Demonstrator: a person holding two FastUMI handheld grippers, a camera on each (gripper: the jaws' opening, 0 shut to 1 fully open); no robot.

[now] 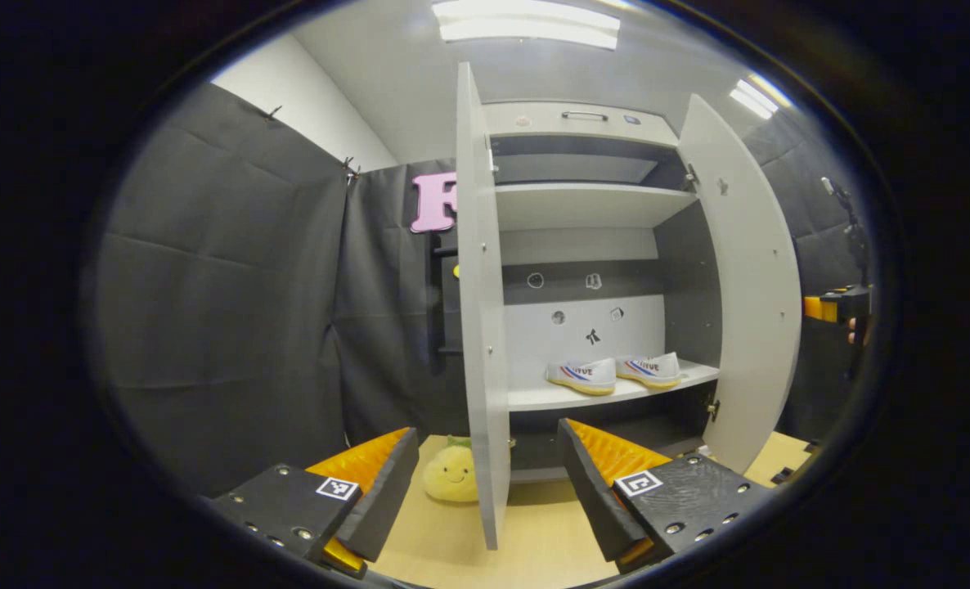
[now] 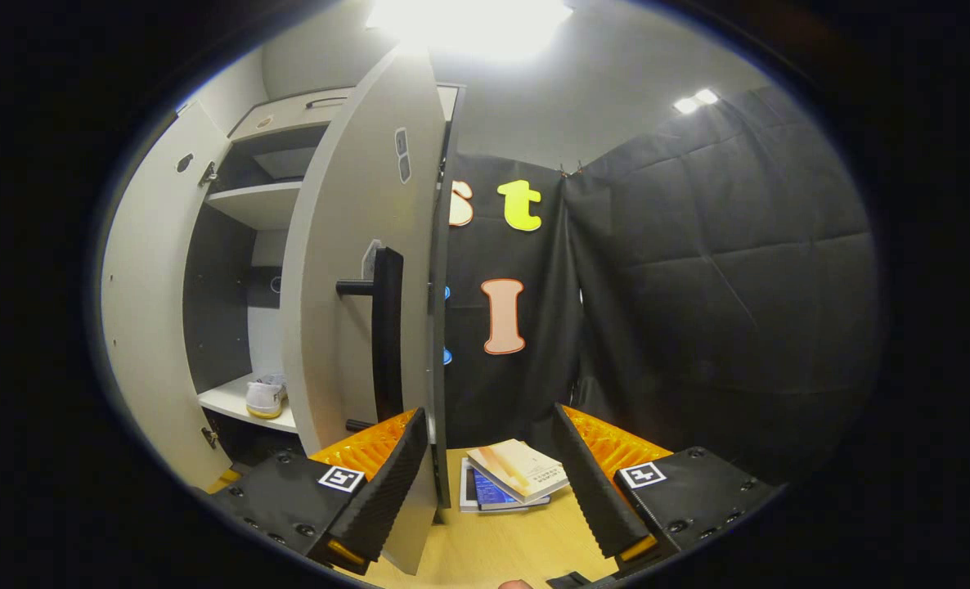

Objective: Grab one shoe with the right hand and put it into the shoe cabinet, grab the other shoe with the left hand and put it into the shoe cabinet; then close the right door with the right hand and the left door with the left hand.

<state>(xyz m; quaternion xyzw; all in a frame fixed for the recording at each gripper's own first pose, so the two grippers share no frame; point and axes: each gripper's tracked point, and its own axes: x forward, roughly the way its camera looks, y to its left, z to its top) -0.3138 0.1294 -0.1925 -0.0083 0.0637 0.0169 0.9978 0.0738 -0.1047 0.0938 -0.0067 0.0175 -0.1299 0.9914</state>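
Observation:
Two white shoes (image 1: 581, 376) (image 1: 650, 370) with coloured side stripes sit side by side on the lower shelf (image 1: 534, 398) of the grey shoe cabinet. Both doors stand open. In the left gripper view the left door (image 1: 482, 327) is edge-on, and my left gripper (image 1: 487, 433) is open with that door's edge between its fingers. The right door (image 1: 747, 286) swings out, and the right gripper (image 1: 837, 307) shows just beyond it, held by a hand. In the right gripper view my right gripper (image 2: 489, 415) is open beside the right door (image 2: 346, 270) and its black bar handle (image 2: 387, 335). One shoe (image 2: 266, 397) shows inside.
A yellow plush toy (image 1: 451, 474) lies on the wooden floor (image 1: 534, 540) behind the left door. Two books (image 2: 509, 483) lie on the floor ahead of the right gripper. The cabinet's upper shelf (image 1: 583, 204) is bare. Black cloth walls stand on both sides.

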